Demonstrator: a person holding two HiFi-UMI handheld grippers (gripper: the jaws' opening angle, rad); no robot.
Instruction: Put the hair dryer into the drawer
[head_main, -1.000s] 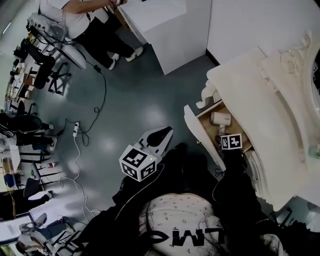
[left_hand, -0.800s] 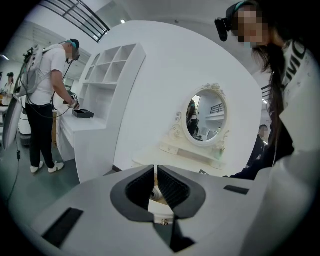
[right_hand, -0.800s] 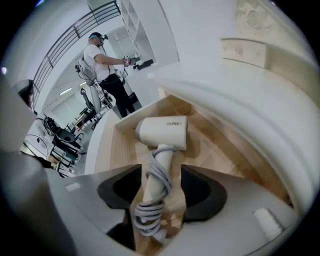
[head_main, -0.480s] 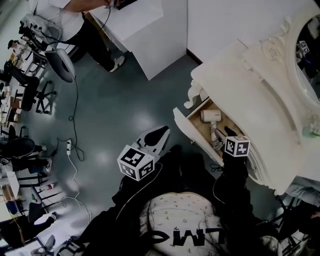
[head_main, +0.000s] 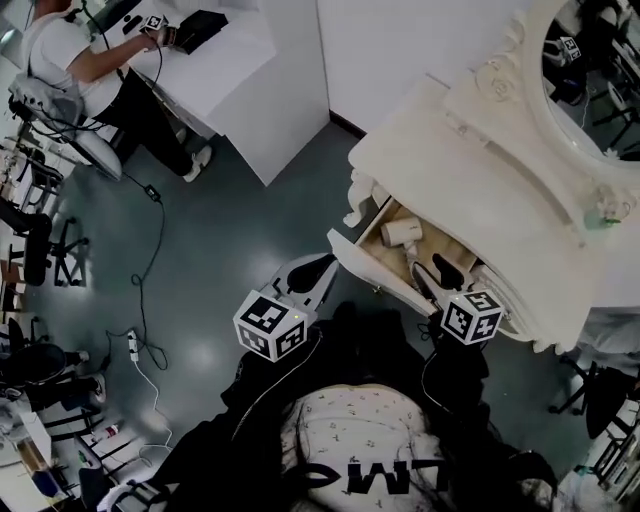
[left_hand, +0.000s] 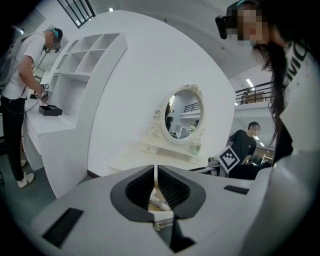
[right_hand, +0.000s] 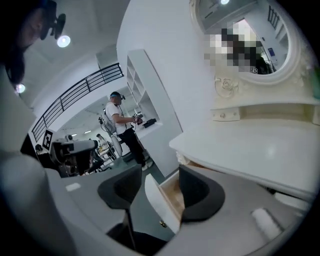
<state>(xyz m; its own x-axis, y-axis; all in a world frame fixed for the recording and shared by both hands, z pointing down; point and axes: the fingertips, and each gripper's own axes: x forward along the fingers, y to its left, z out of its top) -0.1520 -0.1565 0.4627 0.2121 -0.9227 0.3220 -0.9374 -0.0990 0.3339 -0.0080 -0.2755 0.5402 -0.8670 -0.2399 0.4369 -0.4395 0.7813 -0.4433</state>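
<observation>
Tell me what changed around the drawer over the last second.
The right gripper has drawn back from the drawer toward the person, its jaws apart and gripping nothing. The hair dryer still lies in the open drawer. The left gripper stays shut, held low to the drawer's left.

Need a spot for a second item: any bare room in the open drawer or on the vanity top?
Vanity top: bare from front edge to the raised mirror shelf, the widest free patch. Drawer: crowded; hair dryer fills the far end, right gripper hovers over the near end, only slim wood strips between.
</observation>
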